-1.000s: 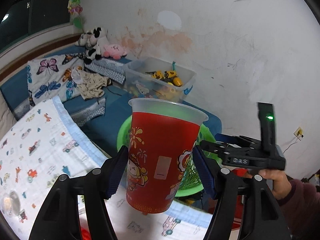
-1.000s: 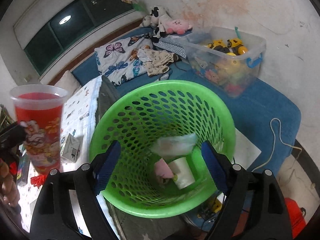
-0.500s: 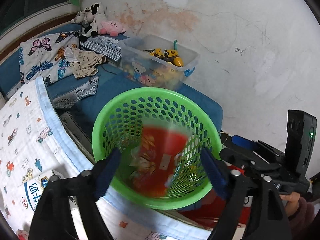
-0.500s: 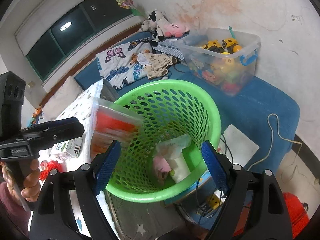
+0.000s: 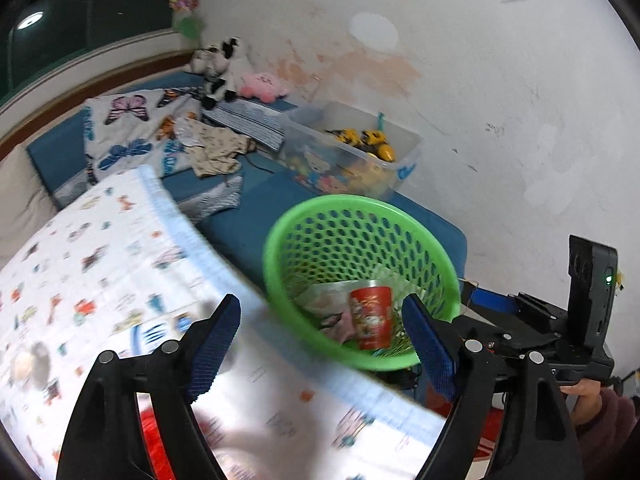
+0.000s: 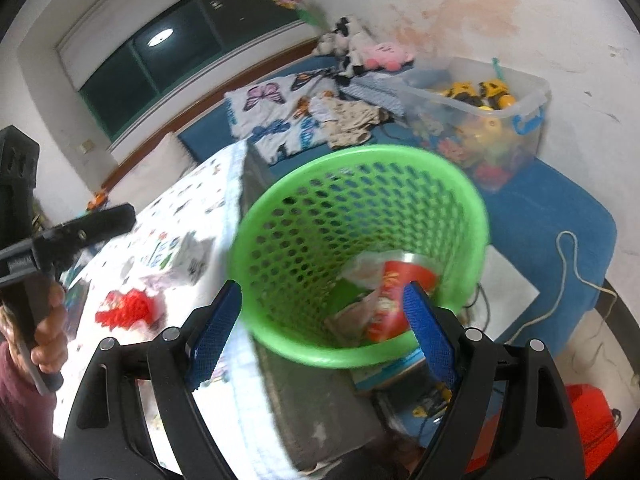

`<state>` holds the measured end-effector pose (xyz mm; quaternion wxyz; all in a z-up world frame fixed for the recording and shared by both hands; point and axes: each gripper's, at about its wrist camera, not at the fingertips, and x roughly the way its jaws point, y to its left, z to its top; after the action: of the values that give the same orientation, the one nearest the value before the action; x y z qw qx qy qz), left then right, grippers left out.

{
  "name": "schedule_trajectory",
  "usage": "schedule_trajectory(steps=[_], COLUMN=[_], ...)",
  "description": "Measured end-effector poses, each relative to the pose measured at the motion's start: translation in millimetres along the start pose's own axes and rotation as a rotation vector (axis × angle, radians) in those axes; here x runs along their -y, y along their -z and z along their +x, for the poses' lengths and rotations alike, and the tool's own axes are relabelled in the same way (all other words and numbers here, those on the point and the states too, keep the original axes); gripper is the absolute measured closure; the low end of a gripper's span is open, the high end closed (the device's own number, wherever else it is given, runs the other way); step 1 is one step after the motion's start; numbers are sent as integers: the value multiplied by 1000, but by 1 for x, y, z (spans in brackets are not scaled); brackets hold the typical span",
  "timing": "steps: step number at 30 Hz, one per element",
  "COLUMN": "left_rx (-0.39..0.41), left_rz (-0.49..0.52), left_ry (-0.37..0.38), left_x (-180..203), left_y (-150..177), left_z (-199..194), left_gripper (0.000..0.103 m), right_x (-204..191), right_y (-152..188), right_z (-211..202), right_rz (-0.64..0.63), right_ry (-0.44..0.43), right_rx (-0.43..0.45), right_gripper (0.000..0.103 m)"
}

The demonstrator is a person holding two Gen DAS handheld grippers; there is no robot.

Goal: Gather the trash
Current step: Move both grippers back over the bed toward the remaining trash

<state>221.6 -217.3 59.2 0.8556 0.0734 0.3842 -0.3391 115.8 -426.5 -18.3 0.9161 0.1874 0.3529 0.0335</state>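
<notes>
The red printed cup lies inside the green perforated basket, on crumpled wrappers and paper. It also shows in the right wrist view inside the basket. My left gripper is open and empty over the table edge, left of the basket. My right gripper is open and empty, its jaws framing the basket's near rim. A red mesh piece and a small carton lie on the printed tablecloth.
A clear toy bin and plush toys sit on the blue bench behind the basket. A white cord runs over the bench. A red object is on the floor at lower right.
My left gripper opened and let go of the red cup, which fell into the green basket. The left gripper then drew back to the left over the table.
</notes>
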Motion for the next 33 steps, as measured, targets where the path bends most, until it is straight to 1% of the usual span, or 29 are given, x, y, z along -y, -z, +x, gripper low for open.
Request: schedule_trajectory(steps=[5, 9, 15, 20, 24, 28, 33], left_rx=[29, 34, 37, 29, 21, 11, -20], left_rz=[-33, -84, -151, -174, -184, -168, -125], left_ry=[-55, -102, -146, -174, -173, -158, -112], left_x=[-30, -61, -94, -109, -116, -120, -117], left_y=[16, 34, 65, 88, 102, 118, 145], left_z=[-34, -58, -83, -96, -104, -113, -119], left_gripper=[23, 23, 23, 23, 23, 23, 23], right_x=[-31, -57, -101, -136, -158, -172, -181], right_y=[7, 13, 25, 39, 52, 64, 75], right_z=[7, 12, 28, 43, 53, 64, 74], right_rz=[-54, -99, -182, -265, -330, -388, -436], right_ry=[-44, -84, -141, -174, -194, -204, -212], right_rx=[-25, -46, -97, -139, -169, -203, -228], right_gripper=[20, 20, 20, 21, 22, 24, 27])
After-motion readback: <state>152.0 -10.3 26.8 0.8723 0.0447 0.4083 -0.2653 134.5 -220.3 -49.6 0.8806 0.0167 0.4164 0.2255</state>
